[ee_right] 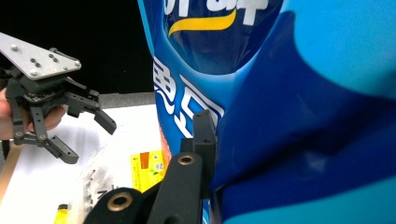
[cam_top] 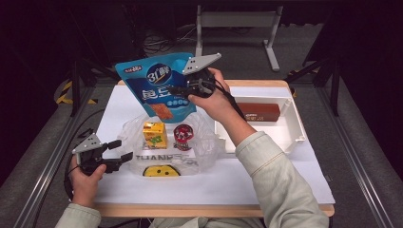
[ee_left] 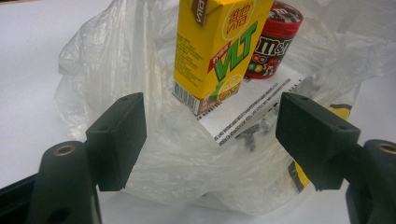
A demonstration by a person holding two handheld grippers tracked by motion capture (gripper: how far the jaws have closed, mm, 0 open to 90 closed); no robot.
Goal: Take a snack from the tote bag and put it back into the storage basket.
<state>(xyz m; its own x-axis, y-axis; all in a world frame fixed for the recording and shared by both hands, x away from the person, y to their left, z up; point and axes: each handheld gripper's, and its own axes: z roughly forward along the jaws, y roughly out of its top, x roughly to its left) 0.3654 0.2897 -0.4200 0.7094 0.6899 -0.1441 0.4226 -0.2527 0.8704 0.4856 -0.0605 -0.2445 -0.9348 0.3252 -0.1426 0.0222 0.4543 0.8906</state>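
Observation:
My right gripper [cam_top: 177, 90] is shut on the lower edge of a blue snack bag [cam_top: 159, 83] and holds it up above the table; in the right gripper view the blue snack bag [ee_right: 289, 116] presses against one black jaw of my right gripper [ee_right: 212, 128]. Below it lies a crumpled clear plastic bag [cam_top: 204, 142] holding a yellow VLT drink carton [cam_top: 155, 134] and a red M&M's can [cam_top: 182, 135]. My left gripper [cam_top: 122, 149] stands open just left of the plastic bag. Its jaws frame the plastic bag [ee_left: 187, 158], the carton [ee_left: 215, 51] and the can [ee_left: 275, 39].
A white tray [cam_top: 290, 135] at the right holds a long brown box [cam_top: 259, 111]. White paper [cam_top: 285, 185] covers the wooden table. My left gripper [ee_right: 91, 140] also shows open in the right gripper view, over the table's left side.

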